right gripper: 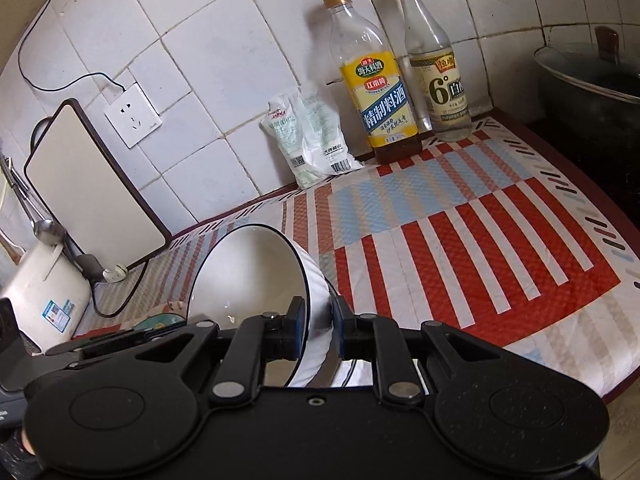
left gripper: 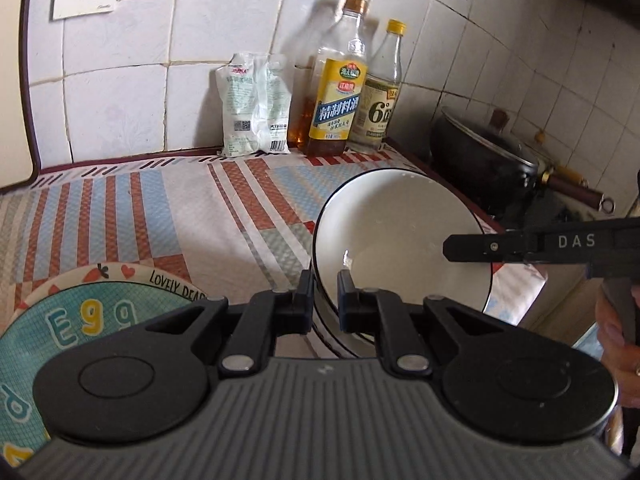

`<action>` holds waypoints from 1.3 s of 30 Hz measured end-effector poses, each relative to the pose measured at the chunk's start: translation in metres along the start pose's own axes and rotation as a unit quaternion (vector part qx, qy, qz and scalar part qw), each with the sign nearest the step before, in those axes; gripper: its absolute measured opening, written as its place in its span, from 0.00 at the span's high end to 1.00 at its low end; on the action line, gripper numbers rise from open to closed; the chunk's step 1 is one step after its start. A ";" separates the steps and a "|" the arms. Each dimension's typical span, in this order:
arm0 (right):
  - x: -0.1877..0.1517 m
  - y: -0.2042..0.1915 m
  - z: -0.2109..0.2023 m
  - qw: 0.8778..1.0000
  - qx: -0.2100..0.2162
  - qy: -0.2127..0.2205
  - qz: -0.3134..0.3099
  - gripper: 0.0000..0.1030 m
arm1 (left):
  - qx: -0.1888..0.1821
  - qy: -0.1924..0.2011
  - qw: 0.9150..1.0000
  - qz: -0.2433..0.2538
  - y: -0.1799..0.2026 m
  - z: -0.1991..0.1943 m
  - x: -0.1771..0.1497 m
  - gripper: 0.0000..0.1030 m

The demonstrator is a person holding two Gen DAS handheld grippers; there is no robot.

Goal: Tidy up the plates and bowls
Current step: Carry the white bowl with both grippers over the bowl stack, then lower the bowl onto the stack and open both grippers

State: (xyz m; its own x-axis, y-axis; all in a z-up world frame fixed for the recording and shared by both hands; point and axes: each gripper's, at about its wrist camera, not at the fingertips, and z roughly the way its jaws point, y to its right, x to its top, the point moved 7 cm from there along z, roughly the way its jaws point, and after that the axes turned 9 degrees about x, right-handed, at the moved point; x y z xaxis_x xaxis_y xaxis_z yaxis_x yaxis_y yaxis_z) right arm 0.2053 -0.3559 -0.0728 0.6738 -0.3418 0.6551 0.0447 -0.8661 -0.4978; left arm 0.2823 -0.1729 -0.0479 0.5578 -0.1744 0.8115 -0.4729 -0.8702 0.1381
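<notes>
I have the white bowl (left gripper: 400,240) pinched from both sides at once, tipped on edge above the striped mat (left gripper: 160,208). My left gripper (left gripper: 324,300) is nearly closed with the bowl's black-lined rim between its fingers, one inside the wall and one outside; the right gripper (right gripper: 316,324) is closed the same way across the wall from the opposite side, and its finger shows reaching over the bowl's mouth in the left view. The bowl sits directly ahead of both tools, its open face turned toward my left camera. The patterned plate (left gripper: 92,312) lies flat on the mat to the left of and below the left gripper, nearer that hand than the right one, so I judge any carry toward it would run leftward and down. Whether a second dish sits under the bowl I cannot tell, though dark rim lines show beneath it. Bottles (left gripper: 340,80) and a black pot (left gripper: 484,164) stand well behind.
</notes>
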 end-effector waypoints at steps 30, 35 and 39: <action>-0.070 0.000 -0.053 0.972 0.018 0.148 -0.181 0.38 | -0.015 0.144 0.989 0.039 0.022 -0.059 -0.034 0.39; -0.094 0.009 -0.058 0.974 0.018 0.122 -0.188 0.38 | -0.037 0.132 0.990 0.027 0.030 -0.065 -0.050 0.36; -0.109 0.010 -0.064 0.973 0.020 0.115 -0.198 0.36 | -0.045 0.130 0.990 0.039 0.036 -0.067 -0.062 0.27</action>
State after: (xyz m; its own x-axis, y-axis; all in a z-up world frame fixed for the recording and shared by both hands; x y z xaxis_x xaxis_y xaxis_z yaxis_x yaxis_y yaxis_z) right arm 0.0850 -0.3503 -0.1128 0.4145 -0.0601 0.9081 0.2993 -0.9333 -0.1984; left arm 0.1846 -0.1628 -0.0553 0.3286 -0.1051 0.9386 -0.5730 -0.8122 0.1097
